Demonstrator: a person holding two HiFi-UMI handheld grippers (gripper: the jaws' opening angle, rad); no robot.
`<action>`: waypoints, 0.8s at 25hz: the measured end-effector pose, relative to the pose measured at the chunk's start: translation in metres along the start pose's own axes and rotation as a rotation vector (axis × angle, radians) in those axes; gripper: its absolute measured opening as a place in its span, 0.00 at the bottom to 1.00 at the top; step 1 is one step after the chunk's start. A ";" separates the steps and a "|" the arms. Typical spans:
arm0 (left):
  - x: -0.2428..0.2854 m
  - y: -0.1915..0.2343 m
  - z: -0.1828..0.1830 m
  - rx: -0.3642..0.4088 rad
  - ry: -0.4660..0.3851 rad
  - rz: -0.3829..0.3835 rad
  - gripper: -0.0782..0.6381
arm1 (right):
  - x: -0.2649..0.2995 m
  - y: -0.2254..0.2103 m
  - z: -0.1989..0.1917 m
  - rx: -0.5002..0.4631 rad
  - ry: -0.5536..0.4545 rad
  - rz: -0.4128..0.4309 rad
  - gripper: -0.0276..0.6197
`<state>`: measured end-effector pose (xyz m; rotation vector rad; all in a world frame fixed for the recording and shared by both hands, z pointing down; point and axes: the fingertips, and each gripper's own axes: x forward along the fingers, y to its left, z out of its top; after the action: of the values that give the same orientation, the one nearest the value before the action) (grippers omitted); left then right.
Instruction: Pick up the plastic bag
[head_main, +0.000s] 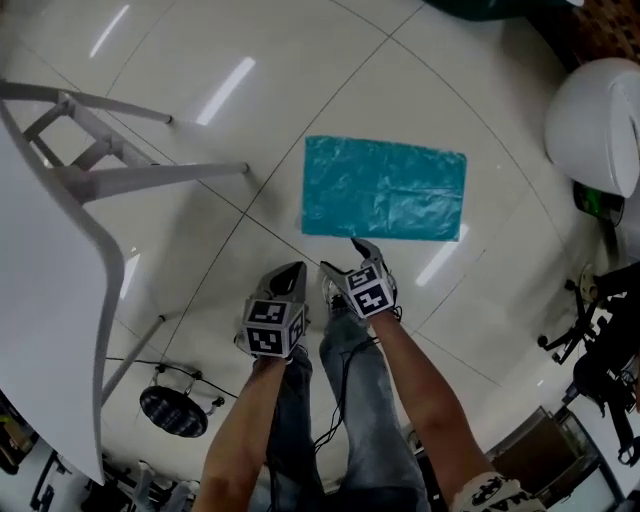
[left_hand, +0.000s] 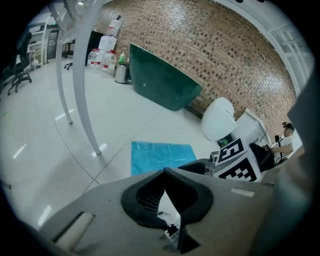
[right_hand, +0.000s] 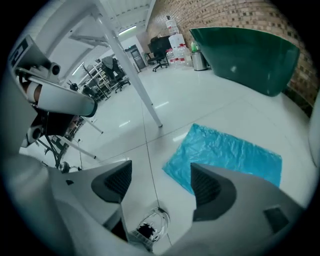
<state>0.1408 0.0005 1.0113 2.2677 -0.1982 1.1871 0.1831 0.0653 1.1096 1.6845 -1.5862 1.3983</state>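
Note:
A blue plastic bag lies flat on the white tile floor, just ahead of both grippers. My left gripper hovers short of the bag's near left corner; its dark pads meet at the tips with nothing between them. My right gripper is close to the bag's near edge, its jaws spread apart and empty. In the right gripper view the bag lies just beyond the right-hand pad. The left gripper view shows the bag farther ahead, with the right gripper's marker cube to the right.
A white table with slanted legs stands to the left. A white rounded seat is at the upper right, a dark green tub beyond the bag. An office chair and a black stool base sit nearby.

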 end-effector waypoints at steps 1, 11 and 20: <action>0.014 0.009 -0.011 0.001 0.018 0.001 0.11 | 0.020 -0.005 -0.010 0.008 0.012 -0.002 0.64; 0.120 0.077 -0.086 0.044 0.081 -0.007 0.11 | 0.175 -0.038 -0.064 -0.164 0.052 -0.014 0.64; 0.146 0.087 -0.103 0.043 0.074 -0.020 0.11 | 0.221 -0.048 -0.081 -0.415 0.090 -0.023 0.63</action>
<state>0.1221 0.0024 1.2090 2.2527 -0.1225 1.2743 0.1603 0.0402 1.3475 1.3696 -1.6611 1.0280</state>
